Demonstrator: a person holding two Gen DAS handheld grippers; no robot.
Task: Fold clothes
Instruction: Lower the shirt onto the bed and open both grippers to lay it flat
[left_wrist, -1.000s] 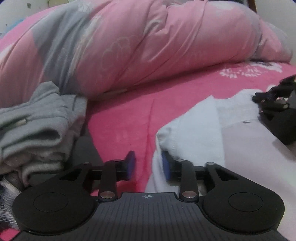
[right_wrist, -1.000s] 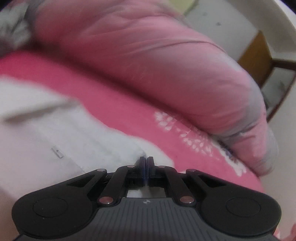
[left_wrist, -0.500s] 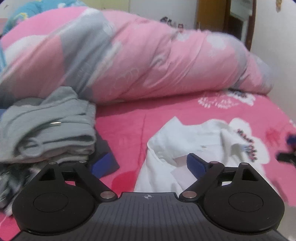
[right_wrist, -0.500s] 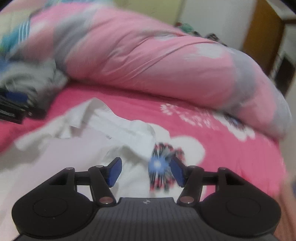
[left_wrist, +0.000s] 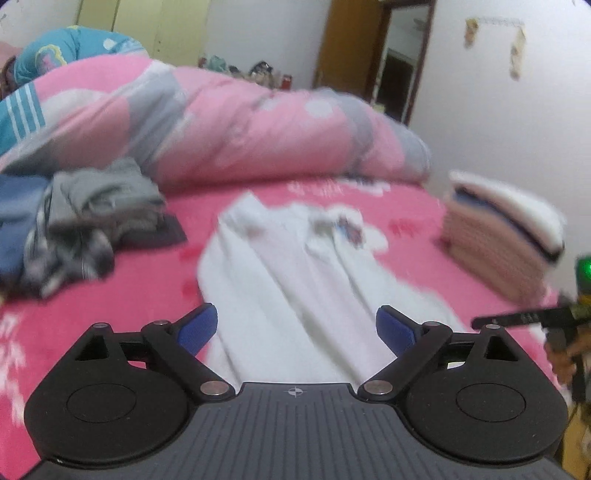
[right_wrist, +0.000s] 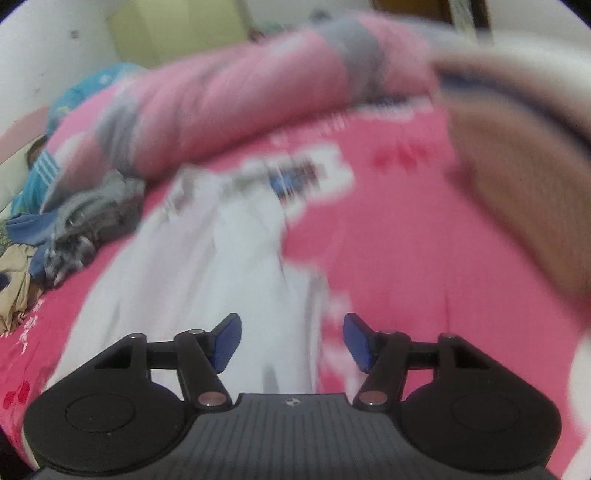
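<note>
Item: my left tool (left_wrist: 296, 326), blue pads spread wide, nothing between them; it hangs above the near end of the white garment.

Item: my right tool (right_wrist: 291, 341), pads likewise wide apart and empty. In the left wrist view only a dark sliver of it and part of my hand (left_wrist: 565, 350) show at the right edge, cut off by the frame.

Item: white garment (left_wrist: 295, 280), lying lengthwise on the pink bed sheet (left_wrist: 406, 258), creased along its length. A small dark print near its far end is too smeared to read. Its near hem is hidden behind the tool bodies in both views.

Item: heap of unfolded clothes (left_wrist: 85, 221), grey and blue, left of the white garment and apart from it; single pieces cannot be told apart through the blur.

Item: folded stack (left_wrist: 506, 236), tan, dark and white layers, at the right side of the bed. In the right wrist view it is a brown smear at the upper right, probably the same stack.

Item: pink and grey duvet (left_wrist: 229, 125), rolled across the far side of the bed.

Item: a person in a teal top (left_wrist: 55, 51), lying behind the duvet, mostly hidden by it.
</note>
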